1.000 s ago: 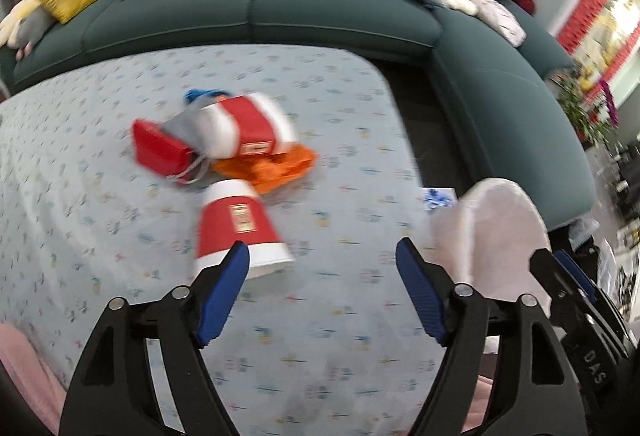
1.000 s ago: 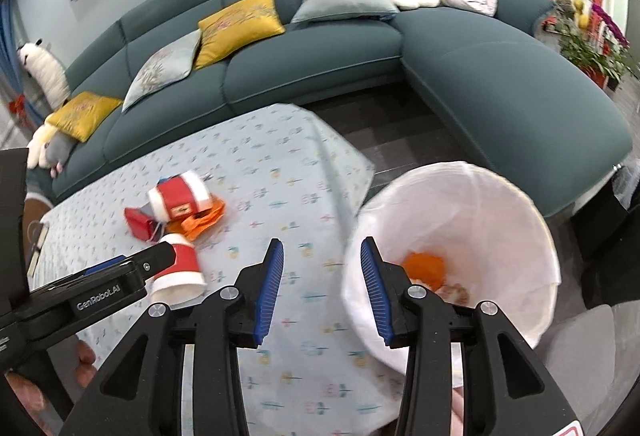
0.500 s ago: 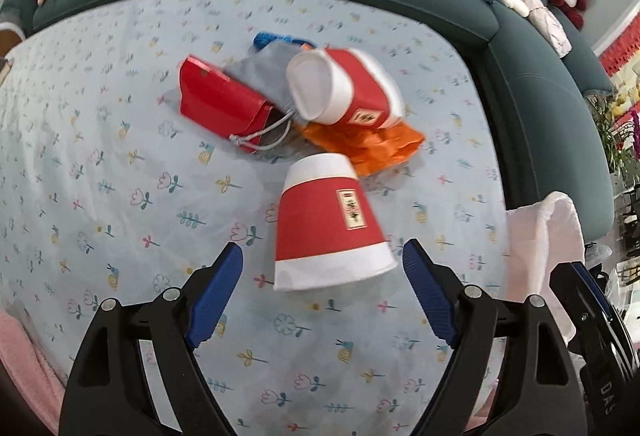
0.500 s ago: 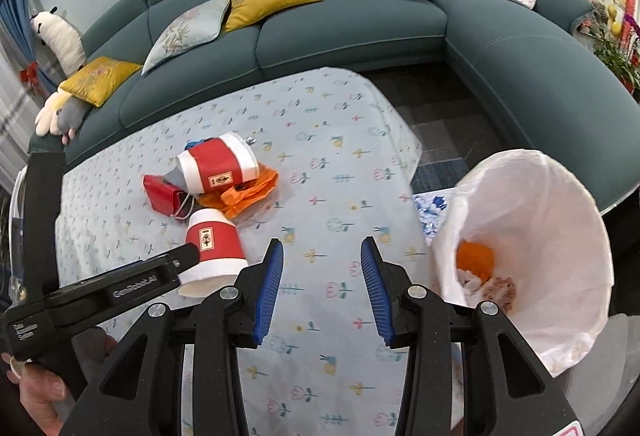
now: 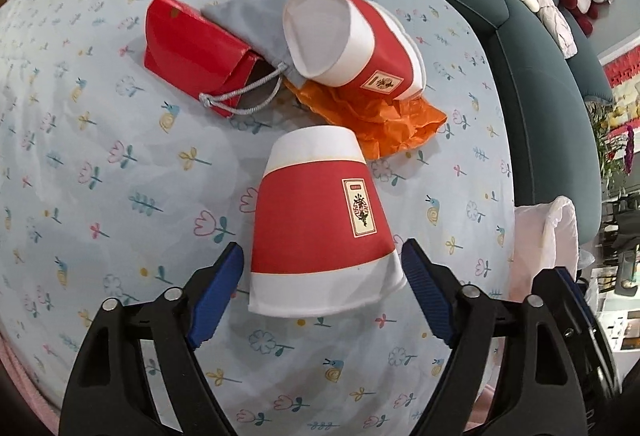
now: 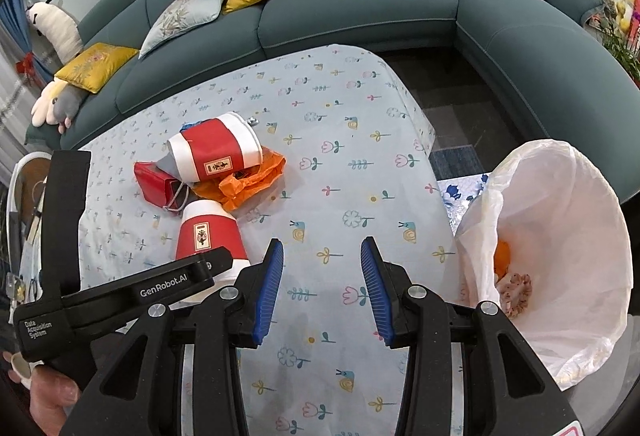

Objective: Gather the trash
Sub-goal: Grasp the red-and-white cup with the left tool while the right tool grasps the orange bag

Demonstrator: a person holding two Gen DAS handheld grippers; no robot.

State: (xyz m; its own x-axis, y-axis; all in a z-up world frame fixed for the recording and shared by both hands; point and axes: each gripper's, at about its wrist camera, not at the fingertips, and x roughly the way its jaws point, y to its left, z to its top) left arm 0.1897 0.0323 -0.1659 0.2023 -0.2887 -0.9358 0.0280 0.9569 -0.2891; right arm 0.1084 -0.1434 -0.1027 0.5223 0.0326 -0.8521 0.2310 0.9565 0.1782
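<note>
- Left gripper [image 5: 322,290]: fingers closing either side of the inverted paper cup [image 5: 320,224] on the tablecloth [image 5: 120,195], pads not yet pressing
- Right gripper [image 6: 322,288]: fingers parted, nothing between them, beside the trash bag [image 6: 560,236]

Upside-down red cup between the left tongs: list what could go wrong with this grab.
1. The left tongs are closing around the upside-down cup at its wide open rim, where thin paper may crumple or squirt out.
2. The cup tapers upward, so the pads could slide off.
3. The white trash bag hangs off the table's far side and looks floppy, so the drop could miss.
</note>
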